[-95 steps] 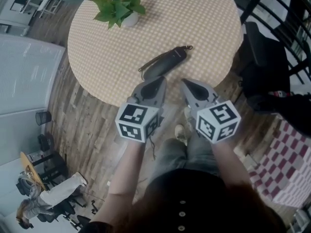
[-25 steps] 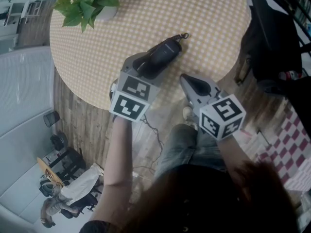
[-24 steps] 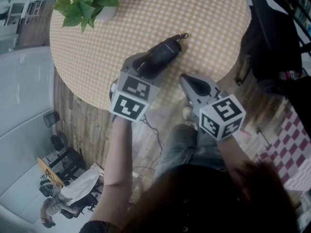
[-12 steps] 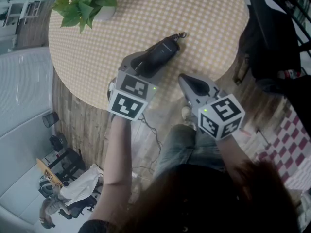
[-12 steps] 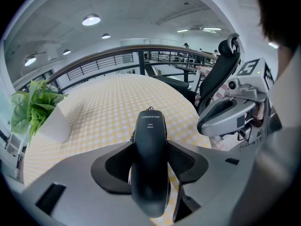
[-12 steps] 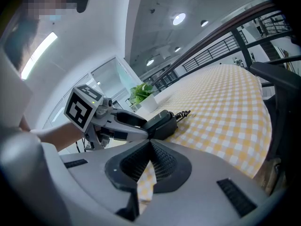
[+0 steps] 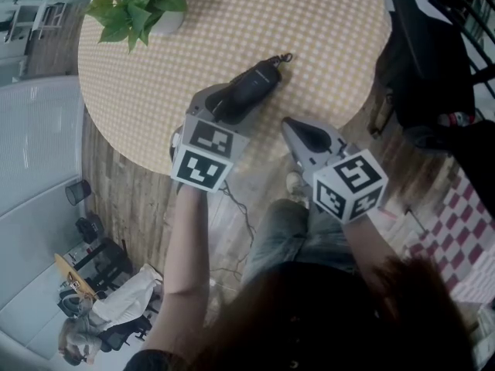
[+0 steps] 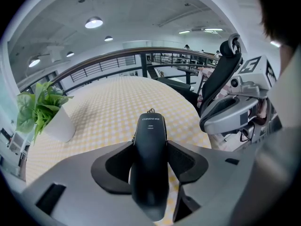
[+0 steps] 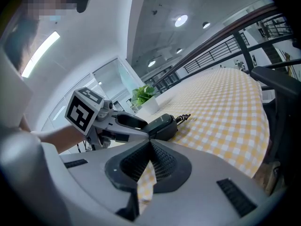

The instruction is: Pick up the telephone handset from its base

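Note:
The black telephone handset [image 7: 251,87] lies slantwise near the front edge of the round checked table [image 7: 325,22], its coiled cord [image 7: 288,56] at the far end. My left gripper [image 7: 220,103] points steeply down over the handset's near end. Its jaws have just been closing with the handset [image 8: 150,159] between them, and the pads rest against its sides. My right gripper [image 7: 294,128] hovers shut and holding nothing at the table's edge, to the right of the phone [image 9: 162,124]. Its pads [image 9: 162,164] meet at the tips.
A potted green plant [image 7: 139,2] stands at the table's far left. A black office chair [image 7: 433,60] is close to the table's right side. A red checked rug [image 7: 464,230] lies on the wooden floor at the right. A railing runs behind the table.
Since the oldest frame my left gripper has gone forward from the table's edge onto the handset. Over the last second neither gripper has visibly shifted.

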A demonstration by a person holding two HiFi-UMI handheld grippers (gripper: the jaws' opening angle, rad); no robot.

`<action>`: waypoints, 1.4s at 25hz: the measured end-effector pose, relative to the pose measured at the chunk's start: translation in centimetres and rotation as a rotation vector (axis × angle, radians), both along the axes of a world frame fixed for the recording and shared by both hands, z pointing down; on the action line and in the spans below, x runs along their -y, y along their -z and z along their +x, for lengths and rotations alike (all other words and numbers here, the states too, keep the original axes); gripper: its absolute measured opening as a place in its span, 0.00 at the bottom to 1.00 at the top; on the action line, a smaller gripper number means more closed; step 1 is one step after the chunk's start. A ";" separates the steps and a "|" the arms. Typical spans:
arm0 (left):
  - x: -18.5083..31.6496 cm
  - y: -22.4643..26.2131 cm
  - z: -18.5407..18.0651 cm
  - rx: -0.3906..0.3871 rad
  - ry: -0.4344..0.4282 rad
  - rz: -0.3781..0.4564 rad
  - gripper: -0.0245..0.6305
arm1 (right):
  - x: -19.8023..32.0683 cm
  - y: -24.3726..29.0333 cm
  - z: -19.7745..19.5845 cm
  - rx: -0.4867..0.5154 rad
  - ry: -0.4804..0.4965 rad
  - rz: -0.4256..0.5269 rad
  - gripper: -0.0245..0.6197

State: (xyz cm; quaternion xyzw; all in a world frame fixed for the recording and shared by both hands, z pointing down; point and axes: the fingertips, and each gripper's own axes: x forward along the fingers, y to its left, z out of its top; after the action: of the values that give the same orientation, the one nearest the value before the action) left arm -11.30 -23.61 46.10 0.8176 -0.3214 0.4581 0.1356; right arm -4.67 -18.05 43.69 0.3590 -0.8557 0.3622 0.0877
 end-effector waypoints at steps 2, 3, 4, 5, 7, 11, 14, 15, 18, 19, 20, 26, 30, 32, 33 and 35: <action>-0.1 0.1 -0.1 0.000 0.004 0.003 0.39 | -0.1 0.1 0.2 -0.005 0.001 0.004 0.05; -0.1 0.1 -0.1 0.000 0.004 0.004 0.40 | -0.1 0.2 0.3 -0.008 -0.001 0.006 0.05; -0.2 0.1 -0.1 0.000 0.006 0.003 0.39 | -0.1 0.2 0.5 -0.009 -0.003 0.007 0.05; -0.2 0.1 -0.1 -0.001 0.008 0.003 0.39 | -0.2 0.3 0.5 -0.009 -0.005 0.008 0.05; -0.3 0.1 -0.2 -0.008 0.016 0.001 0.39 | -0.2 0.4 0.6 -0.008 -0.008 0.008 0.05; -0.4 0.1 -0.3 -0.043 0.036 -0.004 0.39 | -0.4 0.6 0.4 -0.001 -0.004 0.014 0.05; -0.4 0.1 -0.4 -0.058 0.047 -0.005 0.39 | -0.5 0.5 0.3 -0.001 -0.002 0.010 0.05; -0.4 0.1 -0.5 -0.060 0.050 -0.004 0.39 | -0.5 0.5 0.3 -0.001 -0.002 0.009 0.05; -0.5 0.2 -0.5 -0.067 0.051 -0.001 0.39 | -0.5 0.6 0.3 0.000 0.000 0.012 0.05; -0.6 0.2 -0.4 -0.065 0.048 0.003 0.39 | -0.4 0.6 0.3 0.001 -0.001 0.013 0.05; -0.7 0.2 -0.4 -0.056 0.040 0.011 0.39 | -0.4 0.6 0.3 0.001 -0.001 0.014 0.05; -1.1 0.3 -0.1 0.000 0.000 0.048 0.39 | -0.3 0.7 0.1 -0.001 -0.001 0.016 0.05; -1.2 0.4 -0.2 -0.036 0.016 0.030 0.39 | -0.3 0.7 0.0 -0.004 0.001 0.018 0.05; -1.3 0.5 -0.3 -0.051 0.024 0.025 0.39 | -0.2 0.7 -0.1 -0.002 0.002 0.021 0.05; -1.3 0.5 -0.3 -0.057 0.028 0.022 0.39 | -0.2 0.7 -0.1 -0.003 0.001 0.020 0.05; -1.4 0.6 -0.4 -0.073 0.037 0.015 0.39 | -0.2 0.8 -0.2 -0.004 -0.003 0.018 0.05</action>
State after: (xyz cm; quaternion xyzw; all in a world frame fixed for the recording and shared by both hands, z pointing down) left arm -11.74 -22.22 45.54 0.8286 -0.3348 0.4230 0.1498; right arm -4.89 -17.89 42.93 0.3617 -0.8582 0.3542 0.0855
